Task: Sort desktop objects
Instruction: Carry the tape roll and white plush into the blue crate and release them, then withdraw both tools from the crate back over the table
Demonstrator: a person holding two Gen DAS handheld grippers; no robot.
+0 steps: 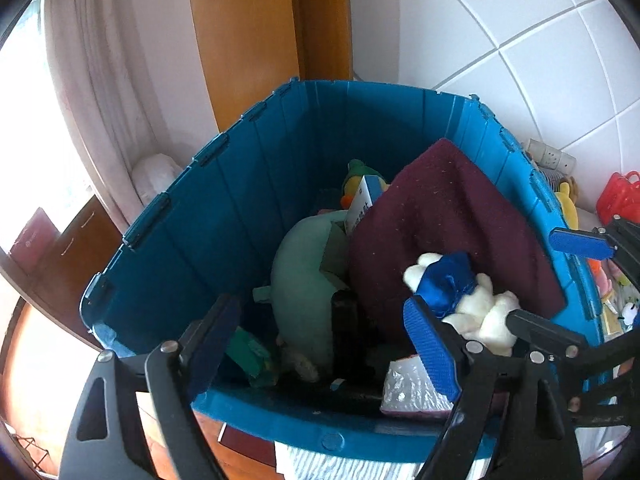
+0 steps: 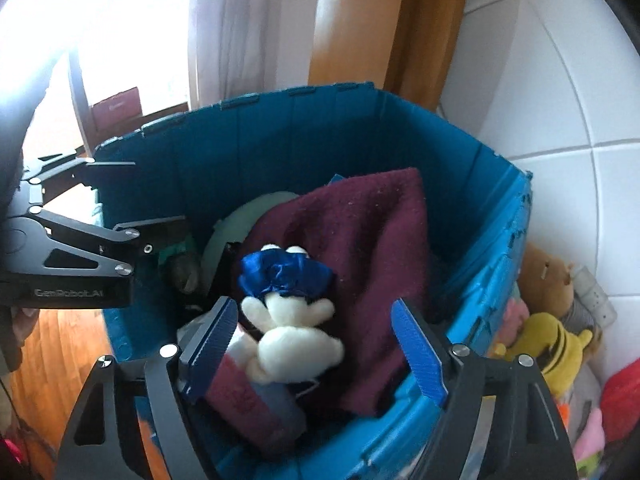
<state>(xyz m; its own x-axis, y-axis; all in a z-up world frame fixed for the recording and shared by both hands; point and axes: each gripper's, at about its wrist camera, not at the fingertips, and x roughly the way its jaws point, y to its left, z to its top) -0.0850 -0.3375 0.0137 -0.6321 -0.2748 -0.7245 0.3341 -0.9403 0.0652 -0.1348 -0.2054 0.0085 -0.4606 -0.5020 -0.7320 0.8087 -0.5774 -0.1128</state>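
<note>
A white plush toy (image 2: 294,340) with a shiny blue cap (image 2: 286,274) is seen lying inside a blue bin (image 2: 486,288), on top of a maroon cloth (image 2: 360,240) that is draped up the bin's right wall. The toy is framed between the widely spread fingers of the right gripper (image 2: 320,344), and no contact with either blue pad is visible; nothing is held. In the left wrist view the same toy (image 1: 486,312) is shown at the near right of the bin (image 1: 224,208), just behind the right finger of the left gripper (image 1: 320,344), whose fingers are likewise spread wide over the bin's near edge, with nothing between them.

Deeper in the bin, to the left of the cloth (image 1: 448,216), a pale green plush (image 1: 304,276) is packed beside a black object (image 1: 346,328). A white and blue box (image 1: 364,200) and a yellow and green toy (image 1: 354,182) are wedged against the far wall. A green item (image 1: 250,354) is seen at the near left, and a silvery packet (image 1: 416,390) at the near right.

Outside the bin, on the right, a yellow striped plush (image 2: 556,348), a brown plush (image 2: 546,280) and a red item (image 2: 624,396) are heaped against a white tiled wall (image 2: 560,100). A red basket (image 1: 620,196) is visible to the far right in the left wrist view. A curtain (image 1: 104,80) and a wooden panel (image 1: 248,40) are seen beyond the bin.
</note>
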